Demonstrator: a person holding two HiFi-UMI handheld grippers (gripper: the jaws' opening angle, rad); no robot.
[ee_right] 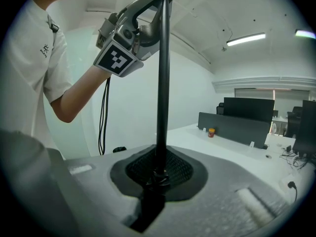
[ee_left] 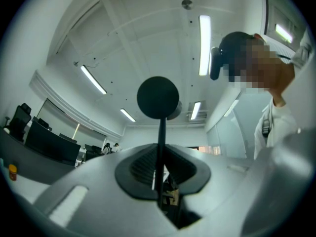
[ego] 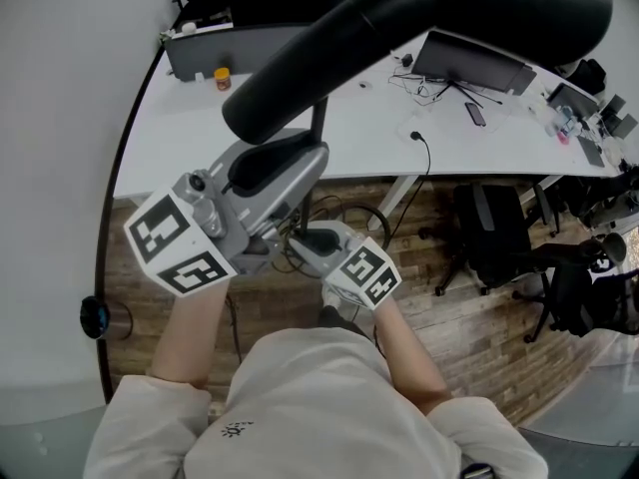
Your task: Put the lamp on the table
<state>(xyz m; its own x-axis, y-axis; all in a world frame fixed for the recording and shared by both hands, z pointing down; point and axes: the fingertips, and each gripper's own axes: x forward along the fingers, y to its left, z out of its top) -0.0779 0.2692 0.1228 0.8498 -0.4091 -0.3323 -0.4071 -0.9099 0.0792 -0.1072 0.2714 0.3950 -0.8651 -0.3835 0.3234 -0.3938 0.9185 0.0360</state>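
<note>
Lamp head [ego: 419,28]: long matt black cylinder, closest to the head camera, slanting from lower left to upper right across the top of that view.
Left claw [ee_left: 161,179]: grey two-jaw claw with a square-marker cube, narrowed onto the pole. Its dark ribbed pads press it from both sides, higher up than the other claw.
Lamp pole [ee_left: 161,142]: thin black rod, roughly upright in front of the person's chest on the near side of the surface and carried by both claws. Its lower end is hidden, so whether it touches the floor cannot be told.
Right claw [ee_right: 157,174]: matching grey claw, closed on the pole at a small black collar, lower down.
Person: cream short-sleeved shirt [ego: 319,407], bare forearms reaching to both claws.
Surface [ego: 329,118]: long white curved desk beyond the claws. A small orange-lidded jar [ego: 222,78] stands near its left end beside a grey divider panel [ego: 200,56], with a black monitor [ego: 469,63] and dark phone [ego: 475,114] further right.
Floor [ego: 469,317]: wood planks, with black office chairs [ego: 499,233] at right.
</note>
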